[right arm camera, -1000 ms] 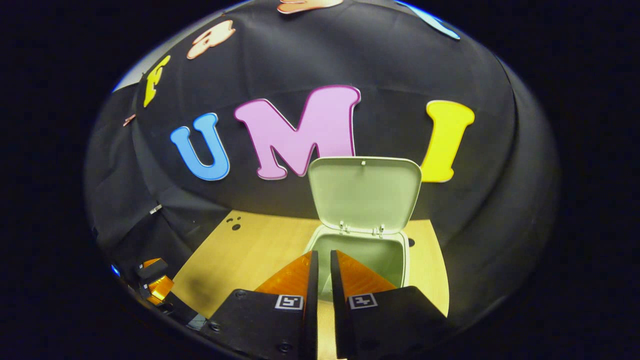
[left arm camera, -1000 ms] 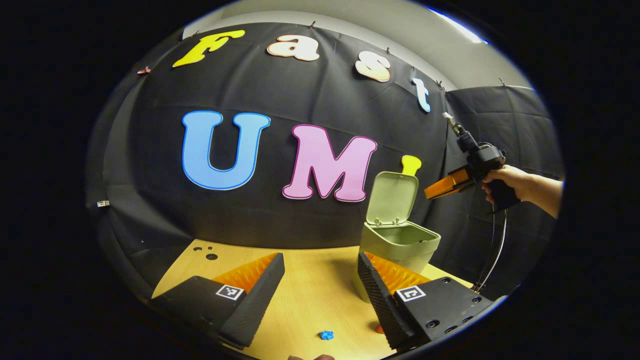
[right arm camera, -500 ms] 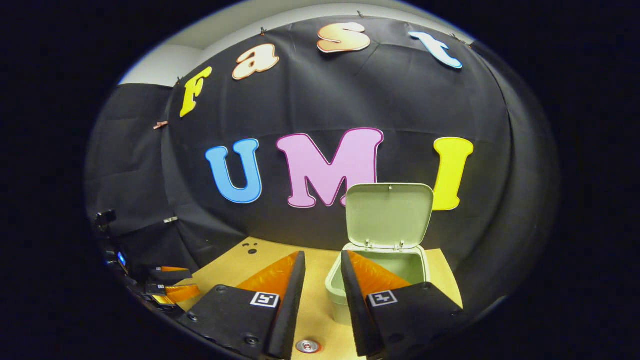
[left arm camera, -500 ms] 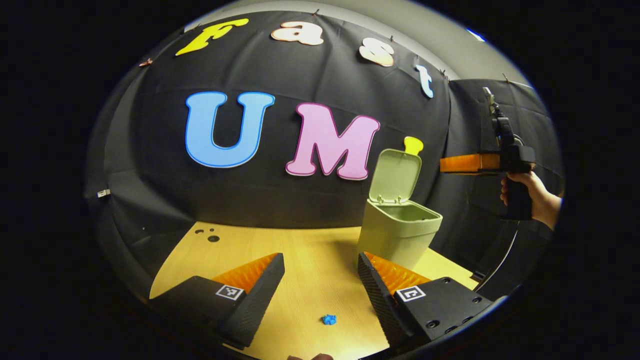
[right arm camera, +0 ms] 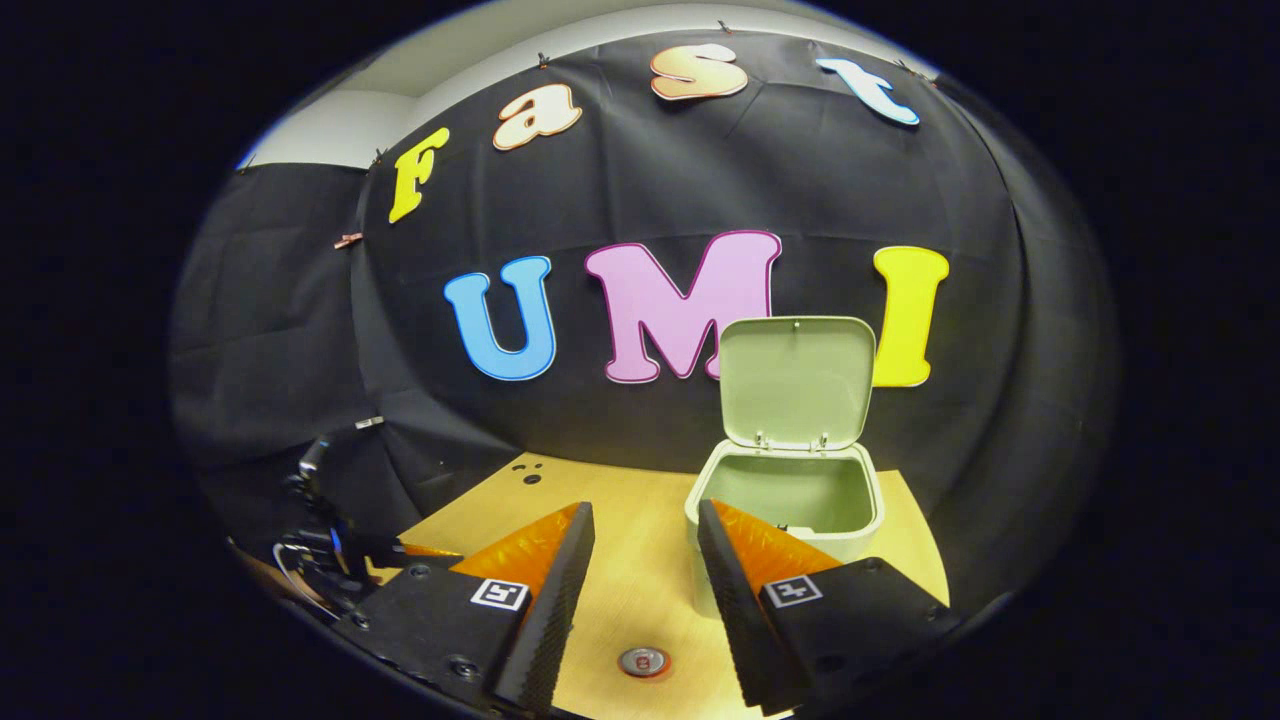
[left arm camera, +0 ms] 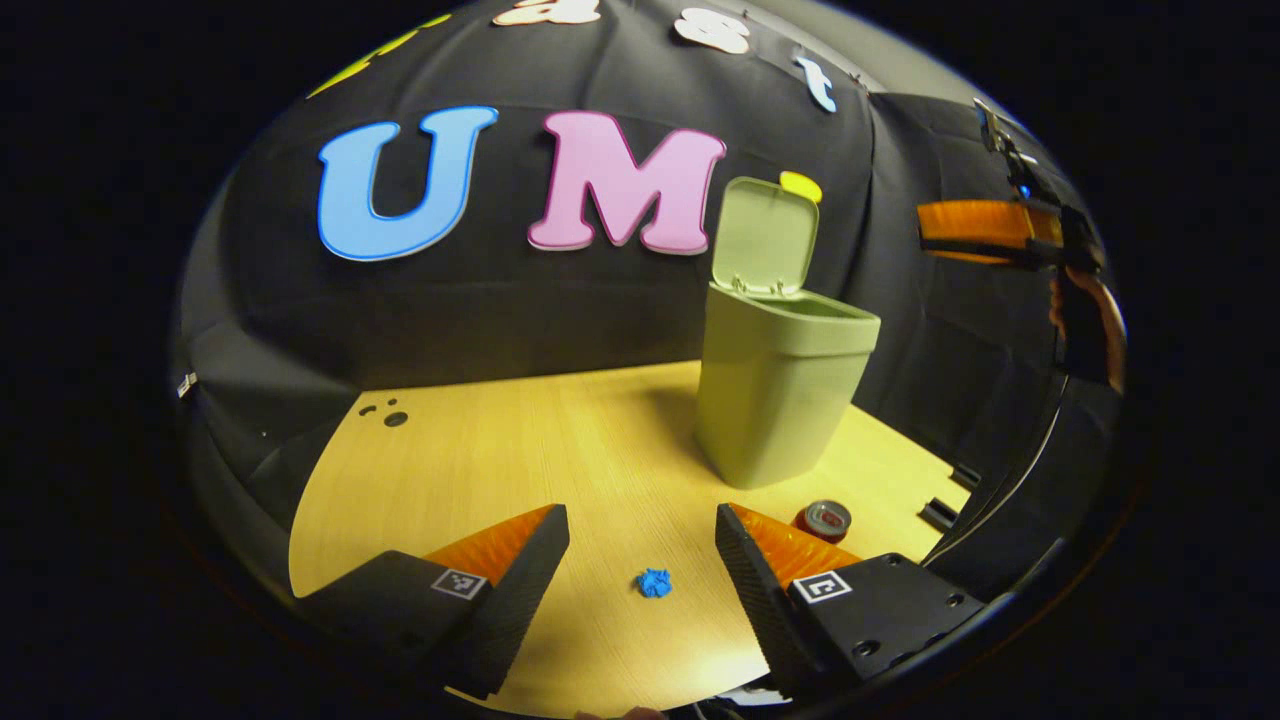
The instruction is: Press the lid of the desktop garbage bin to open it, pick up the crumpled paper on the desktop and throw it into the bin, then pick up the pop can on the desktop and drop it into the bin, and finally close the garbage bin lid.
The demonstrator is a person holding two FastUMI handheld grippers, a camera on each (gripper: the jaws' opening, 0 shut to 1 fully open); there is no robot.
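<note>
A pale green bin (left arm camera: 780,400) stands on the wooden desktop (left arm camera: 520,450) with its lid (left arm camera: 762,236) tipped up and open. A small blue crumpled paper (left arm camera: 654,582) lies on the wood between and just ahead of my left gripper (left arm camera: 640,540), which is open and empty. An upright pop can (left arm camera: 823,519) stands in front of the bin, by my left gripper's right finger. In the right gripper view my right gripper (right arm camera: 640,545) hovers open above the desk, the can's top (right arm camera: 643,660) below it, the bin (right arm camera: 790,500) and lid (right arm camera: 795,382) ahead to the right.
Small dark holes (left arm camera: 388,415) mark the desktop's far left corner. The black cloth wall closes in behind the bin. In the left gripper view the other gripper (left arm camera: 985,228), held by a hand (left arm camera: 1085,325), hangs high at the right. A cable (left arm camera: 1010,490) droops beside the desk edge.
My left gripper has dropped and tilted down toward the blue paper. My right gripper has opened from nearly shut and drawn back and up from over the bin.
</note>
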